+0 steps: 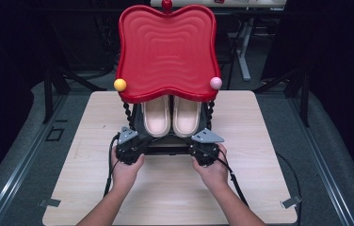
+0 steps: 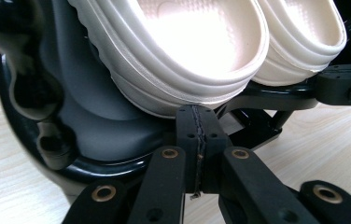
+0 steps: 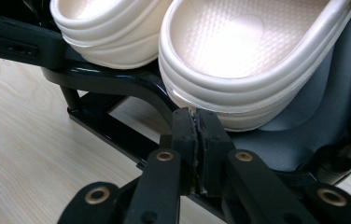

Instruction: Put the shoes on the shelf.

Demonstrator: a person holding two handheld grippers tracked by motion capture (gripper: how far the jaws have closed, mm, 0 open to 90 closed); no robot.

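Note:
A pair of cream slippers (image 1: 171, 115) lies heels toward me on the dark lower shelf (image 1: 165, 147) of a small rack, under its red wavy tray top (image 1: 165, 52). My left gripper (image 1: 137, 141) sits at the shelf's front left corner. In the left gripper view my left gripper (image 2: 197, 114) has its jaws shut together, just below the heel of the left slipper (image 2: 187, 51), with nothing between them. My right gripper (image 1: 199, 142) is at the front right corner. Its own view has my right gripper (image 3: 196, 115) shut under the right slipper's heel (image 3: 253, 60), gripping nothing.
The rack stands at the far middle of a light wooden table (image 1: 165, 193). A yellow ball (image 1: 120, 84) and a pink ball (image 1: 216, 83) cap the tray's front corners, over beaded black posts (image 1: 127, 110). Cables trail back from both grippers. Dark floor surrounds the table.

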